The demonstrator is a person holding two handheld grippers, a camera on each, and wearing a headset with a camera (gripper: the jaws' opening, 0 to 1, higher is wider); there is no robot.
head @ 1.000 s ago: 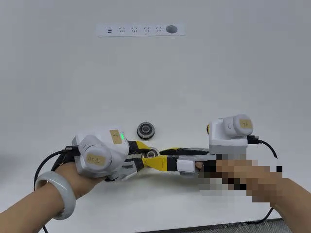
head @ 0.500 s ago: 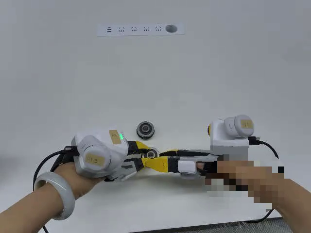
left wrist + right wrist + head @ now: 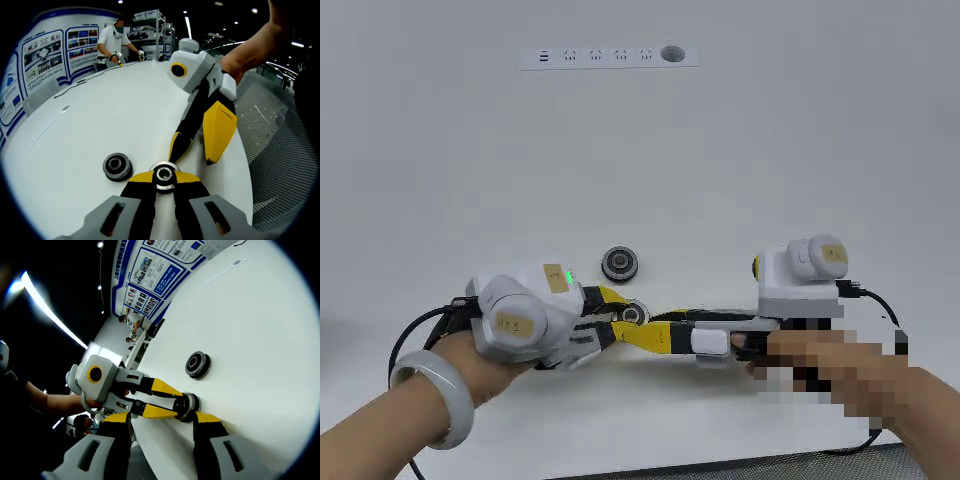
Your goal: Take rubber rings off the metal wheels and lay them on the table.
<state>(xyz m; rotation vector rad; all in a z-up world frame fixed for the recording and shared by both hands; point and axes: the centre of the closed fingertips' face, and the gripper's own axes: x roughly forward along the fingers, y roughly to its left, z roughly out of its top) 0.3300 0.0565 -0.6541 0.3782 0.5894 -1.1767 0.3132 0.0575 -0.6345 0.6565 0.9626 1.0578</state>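
L gripper [image 3: 620,313] is clamped narrow on the held wheel [image 3: 164,174], lifted just off the table [image 3: 720,190], right in front of me. R gripper [image 3: 162,418] comes in from the opp. side, jaws spread wide w/ nothing in them, one tip just beside the wheel's edge. 2nd wheel [image 3: 620,264] lies flat on the table a little beyond, apart from both grippers; the dark outer band on it looks like its rubber ring [image 3: 190,371]. Can't tell from here how the ring sits on the held one.

Risks, as I judge them:
- R jaws close on the metal rim or on L's yellow jaw instead of the rubber: no peel, maybe a knock.
- Tips bite too shallow, so the ring snaps back.
- Pulling across L's pinch, not along the axle, could twist the wheel out; it'd drop and roll.
- Ring pops free suddenly and flies off the table.
- A sideways swing clips the 2nd wheel.
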